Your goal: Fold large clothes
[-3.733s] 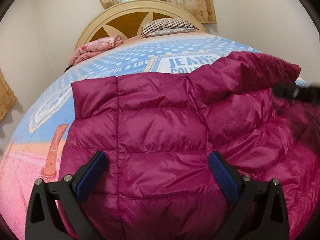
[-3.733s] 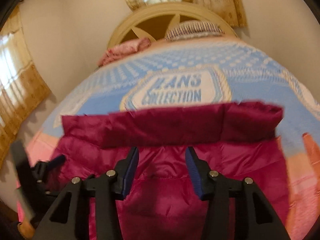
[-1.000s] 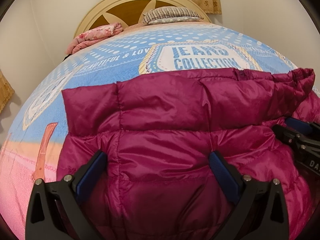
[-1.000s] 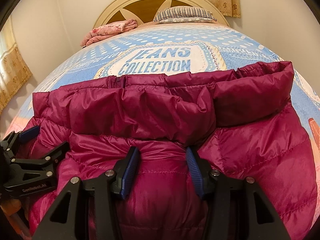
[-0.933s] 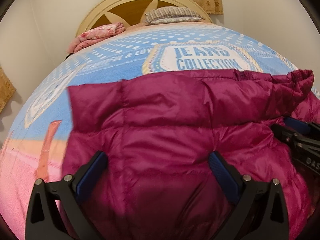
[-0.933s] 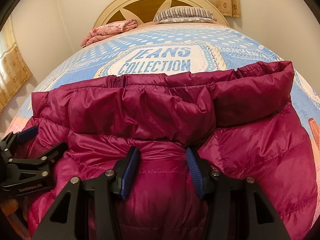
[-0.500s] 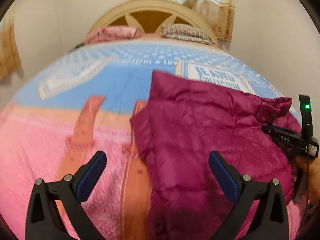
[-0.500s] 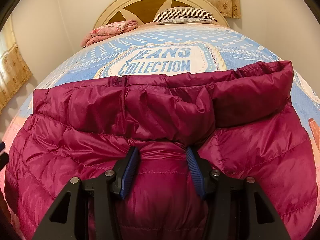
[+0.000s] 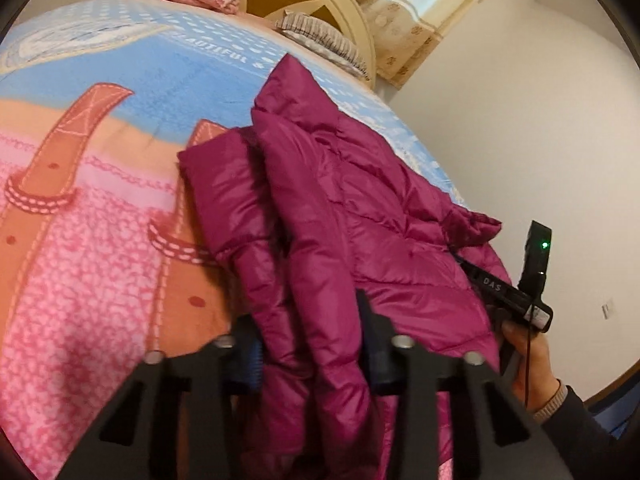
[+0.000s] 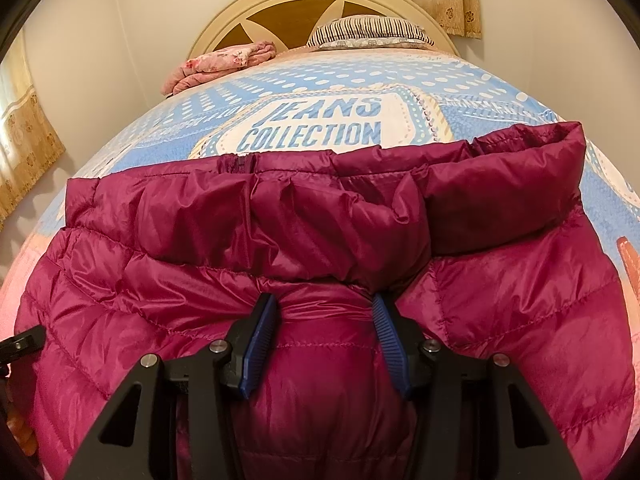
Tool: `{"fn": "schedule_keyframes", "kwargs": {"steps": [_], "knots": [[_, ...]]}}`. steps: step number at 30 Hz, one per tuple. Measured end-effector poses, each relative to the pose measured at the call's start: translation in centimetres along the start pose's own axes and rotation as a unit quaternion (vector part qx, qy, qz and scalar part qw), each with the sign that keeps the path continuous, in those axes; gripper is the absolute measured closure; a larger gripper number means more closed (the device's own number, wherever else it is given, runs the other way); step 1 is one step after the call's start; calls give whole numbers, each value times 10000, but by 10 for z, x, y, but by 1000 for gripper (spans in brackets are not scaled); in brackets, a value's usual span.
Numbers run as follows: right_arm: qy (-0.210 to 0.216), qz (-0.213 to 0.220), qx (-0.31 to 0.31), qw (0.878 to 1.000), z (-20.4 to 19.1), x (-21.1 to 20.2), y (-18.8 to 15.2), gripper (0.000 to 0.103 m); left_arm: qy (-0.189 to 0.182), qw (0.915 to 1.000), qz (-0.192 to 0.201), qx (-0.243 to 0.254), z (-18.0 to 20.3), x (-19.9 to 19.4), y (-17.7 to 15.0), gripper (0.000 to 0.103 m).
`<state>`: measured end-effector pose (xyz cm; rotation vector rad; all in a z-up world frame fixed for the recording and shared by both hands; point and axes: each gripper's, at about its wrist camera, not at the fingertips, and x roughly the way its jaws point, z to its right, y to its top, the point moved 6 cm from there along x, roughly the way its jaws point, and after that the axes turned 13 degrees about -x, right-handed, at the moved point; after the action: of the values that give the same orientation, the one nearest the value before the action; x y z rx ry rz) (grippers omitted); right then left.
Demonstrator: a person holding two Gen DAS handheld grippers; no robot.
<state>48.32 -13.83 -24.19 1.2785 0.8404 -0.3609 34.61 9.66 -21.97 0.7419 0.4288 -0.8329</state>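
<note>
A magenta puffer jacket (image 9: 360, 216) lies folded on the bed, its hood (image 10: 360, 208) turned toward the headboard. In the left wrist view my left gripper (image 9: 310, 352) is at the jacket's side edge, its jaws closing with the stacked puffy layers filling the gap between the blue pads (image 9: 250, 364). In the right wrist view my right gripper (image 10: 324, 320) is shut on a bunched fold of the jacket just below the hood. The right gripper's body (image 9: 500, 288) shows at the jacket's far side, held by a person's hand (image 9: 528, 356).
The bedspread (image 10: 312, 120) is blue with "JEANS COLLECTION" lettering, and pink and orange (image 9: 80, 264) nearer me. A folded pink blanket (image 10: 224, 60) and a striped pillow (image 10: 368, 32) lie against the cream headboard (image 10: 280, 4). White wall (image 9: 520, 120) is on the right.
My left gripper swung off the jacket's top to its left side edge, rolled, and its jaws closed onto the layered edge. The right gripper kept its hold and stayed put.
</note>
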Motion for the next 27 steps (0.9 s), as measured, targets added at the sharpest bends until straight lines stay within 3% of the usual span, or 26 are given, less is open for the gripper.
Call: {"fn": "schedule_keyframes", "kwargs": {"steps": [5,7,10,14,17,21,22,23,25,27], "knots": [[31,-54,65,10000,-5,-23,1,46,-140,9999,75,-22,-2,-6,0,75],[320,101,145,9993,-16,-48,2,46,-280,9995,71,-112,-6,-10,0,76],[344,270,-255,9987,-37,-81,3,46,-419,9989,77,-180,-9,-15,1,78],[453,-36,-599,9972,-60,-81,-12,46,-460,9988,154,-119,-7,-20,0,80],[171,-410,-1095,9930,-71,-56,-33,46,-416,9989,189,-86,-6,-22,-2,79],[-37,-352,-1213,9920,-73,-49,-40,45,191,9990,395,-48,-7,-26,-3,55],[-45,-335,-1211,9921,-72,-49,-41,45,375,9981,494,-58,-8,-29,-3,34],[-61,-290,-1226,9920,-72,-49,-42,45,501,9970,588,-95,-10,-33,-2,20],[-98,-195,-1264,9917,-72,-49,-44,45,394,9971,635,-169,-12,-37,-1,16],[-133,-150,-1279,9916,-72,-49,-46,45,344,9980,506,-162,-12,-32,-3,19]]}}
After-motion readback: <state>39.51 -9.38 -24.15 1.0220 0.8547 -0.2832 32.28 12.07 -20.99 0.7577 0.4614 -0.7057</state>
